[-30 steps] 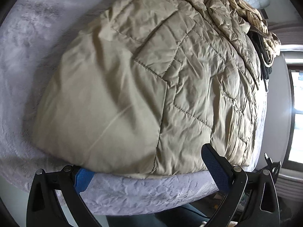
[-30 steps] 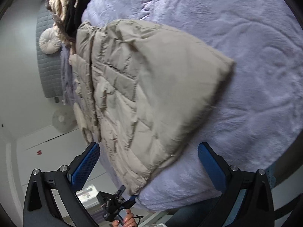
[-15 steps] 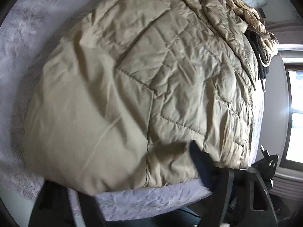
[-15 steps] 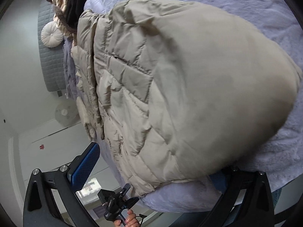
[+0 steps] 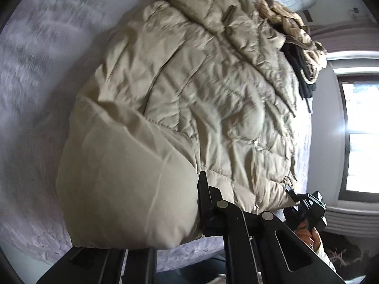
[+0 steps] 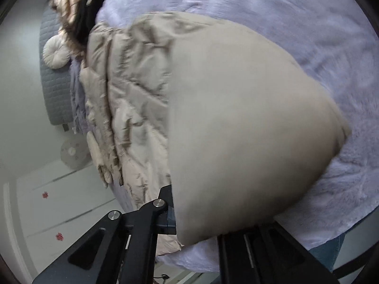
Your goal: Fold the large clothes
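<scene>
A beige quilted puffer jacket (image 5: 213,90) lies spread on a lilac plush bed cover (image 5: 28,71). My left gripper (image 5: 199,213) has its jaws closing on the jacket's near hem, with the smooth lining bulging over the hidden left finger. In the right wrist view the jacket (image 6: 236,118) fills the middle. My right gripper (image 6: 187,220) is closing its jaws on another part of the same hem. Only its left finger with the blue pad shows; fabric covers the other. The hem is raised off the bed cover (image 6: 296,11) at both grips.
A pile of beige knit and black clothes (image 5: 296,37) lies beyond the jacket's far end. A round cushion (image 6: 55,52) leans on a grey quilted headboard (image 6: 54,94). A bright window (image 5: 360,137) is at the right; a fan (image 6: 71,151) and white cupboard doors (image 6: 59,201) stand beside the bed.
Both grippers went from wide open to closed on the jacket's near hem. The left one has risen with the hem, and fabric now bulges over the fingers in both views.
</scene>
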